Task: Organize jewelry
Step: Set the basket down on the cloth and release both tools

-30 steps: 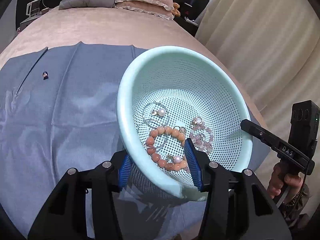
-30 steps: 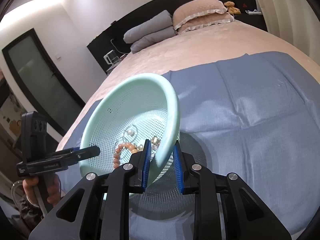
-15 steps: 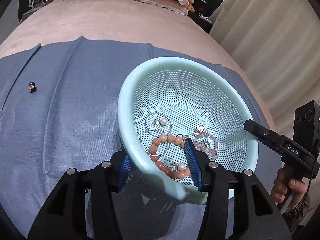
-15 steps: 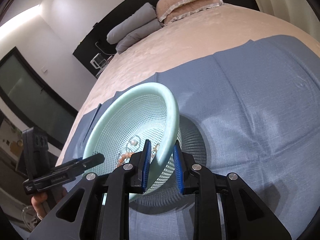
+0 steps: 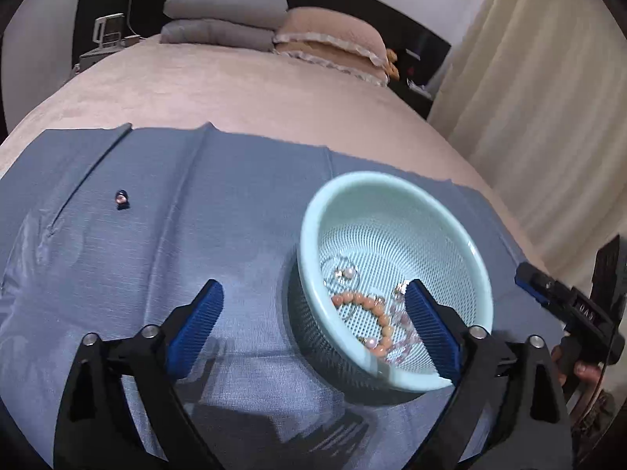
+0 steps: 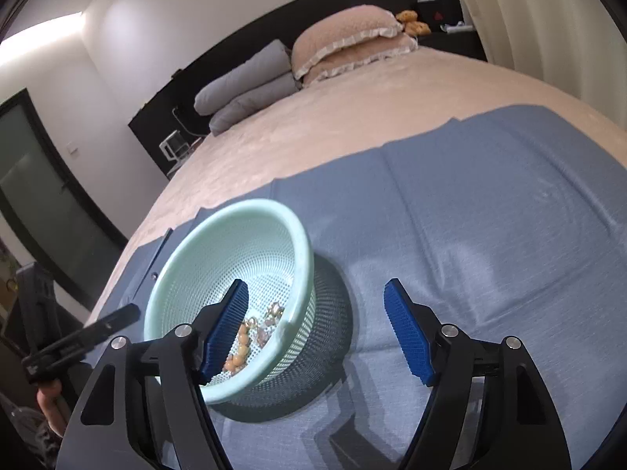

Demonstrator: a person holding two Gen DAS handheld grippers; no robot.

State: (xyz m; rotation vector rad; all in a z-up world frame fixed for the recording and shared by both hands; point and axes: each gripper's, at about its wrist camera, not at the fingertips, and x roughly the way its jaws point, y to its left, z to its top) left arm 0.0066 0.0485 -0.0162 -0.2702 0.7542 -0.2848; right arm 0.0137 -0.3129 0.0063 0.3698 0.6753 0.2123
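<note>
Both tools stand spread wide, gripping nothing: the left gripper [image 5: 313,325] and the right gripper [image 6: 317,329], each with two blue ribbed pads on black fingers. Under them lies one beige bed [image 5: 243,94] with four stacked pillows, two grey [image 5: 223,19] and two tan with frills [image 5: 333,45]. One blue cloth [image 5: 176,235] covers the near part of the bed. On it rests one pale mint perforated plastic basket [image 5: 395,186], upright. The left tool's right pad and the right tool's left pad each hide part of the basket's inside. Inside lie one peach bead bracelet [image 5: 372,309], thin silver hoops with a pearl [image 5: 347,272], and some paler pieces too blurred to count. One small dark bead-like piece [image 5: 121,199] sits alone on the cloth, well apart from the basket.
</note>
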